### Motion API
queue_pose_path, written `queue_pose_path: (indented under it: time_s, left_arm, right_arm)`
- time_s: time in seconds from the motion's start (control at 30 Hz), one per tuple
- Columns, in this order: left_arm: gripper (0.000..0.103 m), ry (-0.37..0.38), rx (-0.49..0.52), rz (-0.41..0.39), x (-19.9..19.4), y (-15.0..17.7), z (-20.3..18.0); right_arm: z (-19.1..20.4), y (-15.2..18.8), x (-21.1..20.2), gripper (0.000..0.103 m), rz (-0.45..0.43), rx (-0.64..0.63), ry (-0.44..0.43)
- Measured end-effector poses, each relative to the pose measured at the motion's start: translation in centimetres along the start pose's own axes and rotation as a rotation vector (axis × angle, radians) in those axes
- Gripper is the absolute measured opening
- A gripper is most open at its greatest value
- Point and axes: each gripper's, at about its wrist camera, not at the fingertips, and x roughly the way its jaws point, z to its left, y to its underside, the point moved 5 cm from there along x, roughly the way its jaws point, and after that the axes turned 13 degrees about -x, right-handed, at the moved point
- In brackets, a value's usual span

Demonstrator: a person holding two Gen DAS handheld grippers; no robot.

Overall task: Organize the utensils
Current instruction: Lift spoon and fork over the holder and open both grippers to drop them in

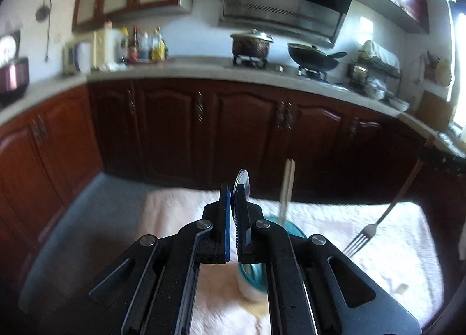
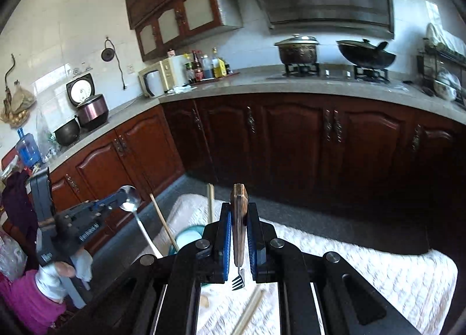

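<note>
While the fork (image 2: 238,247) hangs tines-down, right hand-held gripper (image 2: 238,236) clamps its handle; left hand-held gripper (image 1: 233,218) grips a bowl-up spoon (image 1: 242,182)

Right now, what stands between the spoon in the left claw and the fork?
In the left wrist view, chopsticks standing in the teal cup.

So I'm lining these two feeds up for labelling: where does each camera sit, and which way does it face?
Left wrist: on the left gripper, looking along its fingers over the blue cup toward the stove counter; its fingers clamp the spoon.
Right wrist: on the right gripper, facing the same counter; its fingers clamp the fork, tines down.
Shared: cup, chopsticks, white cloth; the right view also shows the left gripper and gloved hand.
</note>
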Motion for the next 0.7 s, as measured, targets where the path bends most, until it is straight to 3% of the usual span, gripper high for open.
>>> queue_pose_path:
  time_s: [0.33,0.7]
  left_arm:
    - [0.001,-0.11,0.168,-0.106,3.3,1.6,-1.5]
    - [0.001,-0.127,0.231,-0.064,5.6,5.0,-2.0]
  right_arm:
    - [2.7,-2.3,6.8,0.009,0.039,-0.057,-0.042]
    - [4.0,1.2,12.4,0.009,0.138,-0.045,-0.103]
